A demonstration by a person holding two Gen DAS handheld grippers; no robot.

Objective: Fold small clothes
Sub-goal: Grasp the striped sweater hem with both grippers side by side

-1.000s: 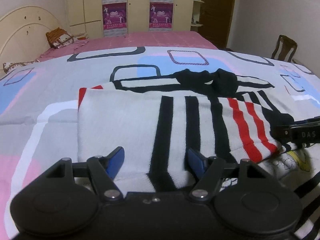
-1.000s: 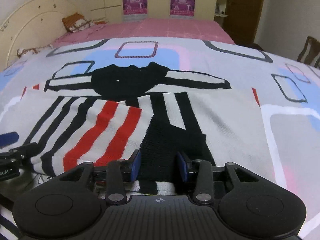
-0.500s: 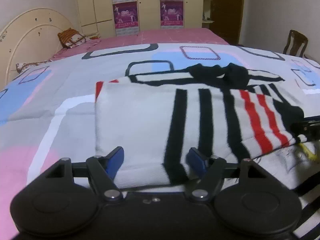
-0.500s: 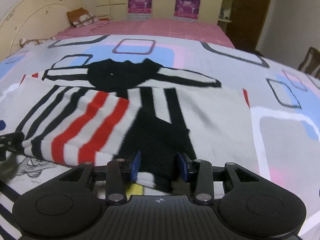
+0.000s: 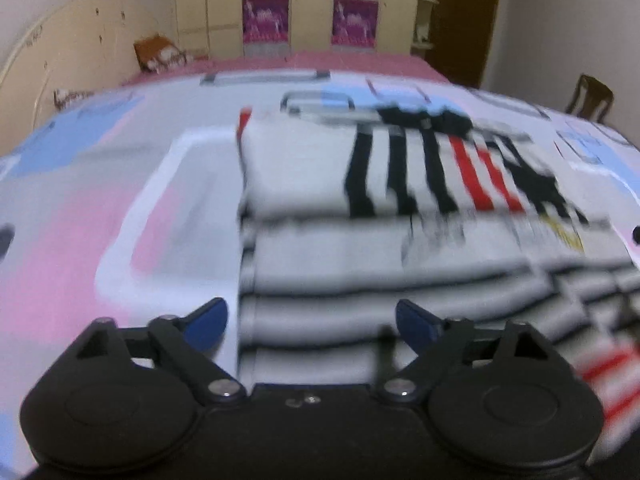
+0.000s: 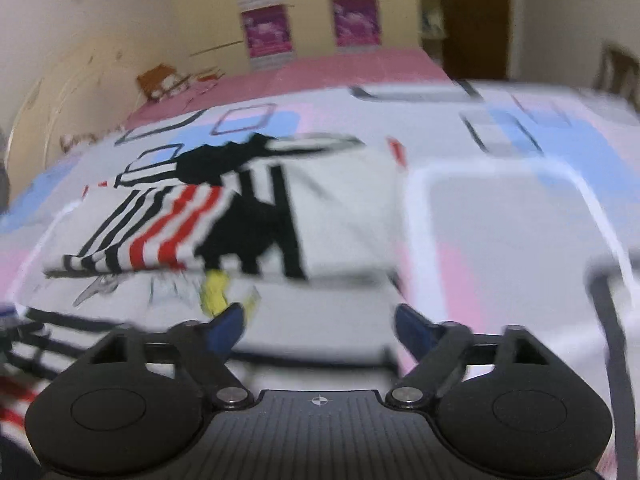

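Note:
A white sweater with black and red stripes lies on the bed, both sleeves folded across its body. In the right wrist view the sweater shows its red-striped sleeve over the black one. My left gripper is open and empty above the sweater's lower left part. My right gripper is open and empty above the sweater's lower right edge. Both views are motion-blurred.
The sweater rests on a bedspread patterned in pink, blue and grey. A headboard and pillow are at the far left, a wardrobe behind, a wooden chair at the right.
Both grippers have opened wider, let go of the sleeves and pulled back toward the sweater's hem. The sleeves now lie folded on the body.

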